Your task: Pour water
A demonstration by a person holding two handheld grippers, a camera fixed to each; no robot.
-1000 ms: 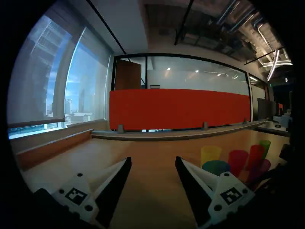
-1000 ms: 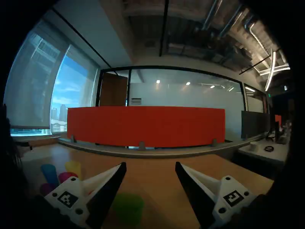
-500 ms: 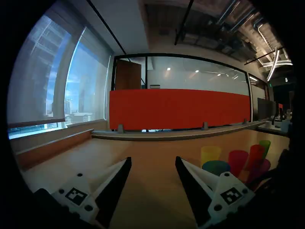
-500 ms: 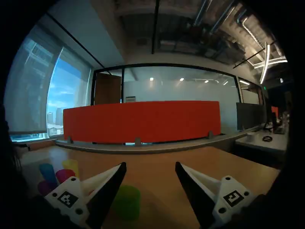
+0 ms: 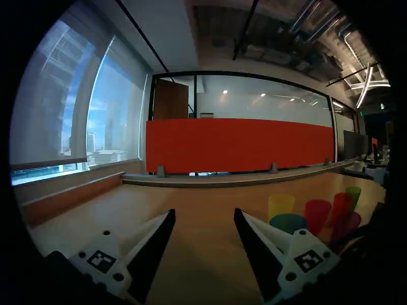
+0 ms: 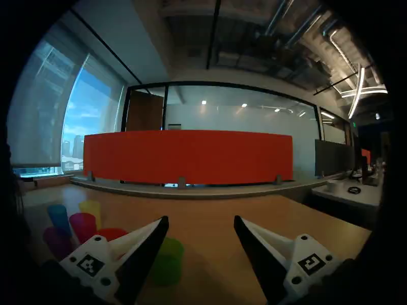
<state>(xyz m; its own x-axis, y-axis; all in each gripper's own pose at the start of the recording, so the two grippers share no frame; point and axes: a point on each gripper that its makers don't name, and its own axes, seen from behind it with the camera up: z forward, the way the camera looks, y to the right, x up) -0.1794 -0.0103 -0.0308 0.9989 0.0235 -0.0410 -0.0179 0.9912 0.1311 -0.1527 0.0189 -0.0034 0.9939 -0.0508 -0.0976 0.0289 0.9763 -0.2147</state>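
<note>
- The left gripper [image 5: 203,211] is released, its jaws spread with nothing between them, over the wooden table [image 5: 203,264].
- At its 4 o'clock, coloured cups [image 5: 317,213] stand upright in a cluster; the teal cup [image 5: 288,222] is nearest, just beside the finger on that side.
- The right gripper [image 6: 200,219] is likewise released and empty.
- A green cup [image 6: 165,259] stands upright at its 7 o'clock, partly behind a finger.
- The other coloured cups sit at 8 o'clock, and a red partition [image 6: 188,157] stands at 12 o'clock.
</note>
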